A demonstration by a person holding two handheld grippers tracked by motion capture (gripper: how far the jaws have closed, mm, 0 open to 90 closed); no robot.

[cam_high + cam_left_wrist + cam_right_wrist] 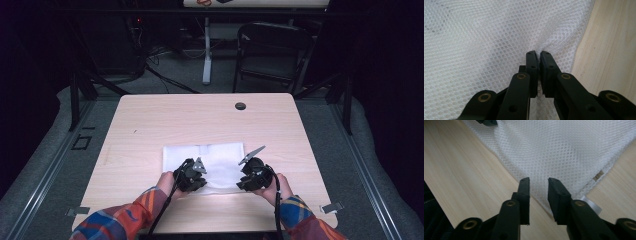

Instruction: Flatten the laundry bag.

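A: Left gripper view, item 1: left tool (537, 53), jaws clenched on a pinch of the white mesh cloth (486, 37); fabric puckers into the tips. Wood of the bench (614, 50) at the right of that view.

B: Item 2, right tool (538, 181)?

A: Jaws apart, nothing between them. Tips sit over the cloth's near edge (564, 152), w/ a small tan tag (599, 175) at the hem by the corner, and a pale strip just beside the right jaw; can't tell what it is.

B: Cloth location?

A: High view: cloth (220, 155) lies flat, mid-bench, nearer the person's side, approx. rectangular. Left tool (196, 176) at its near-left part, right tool (248, 180) at its near-right part. Hands and plaid sleeves come in from below. Small dark grommet (240, 106) at the far side of the bench (150, 125), well apart from the cloth.

B: Step in hand?

A: Likely getting a 2nd grip so the near edge can be lifted or folded. To do it well: lower right tool so one jaw slides under the hem, close on edge only, match left tool's height, avoid dragging.

B: View differences?

A: Gripper views give weave, pucker, tag, jaw gap. High view gives whole outline, spacing of both tools, chair (270, 50) and floor beyond; jaw state unreadable there.
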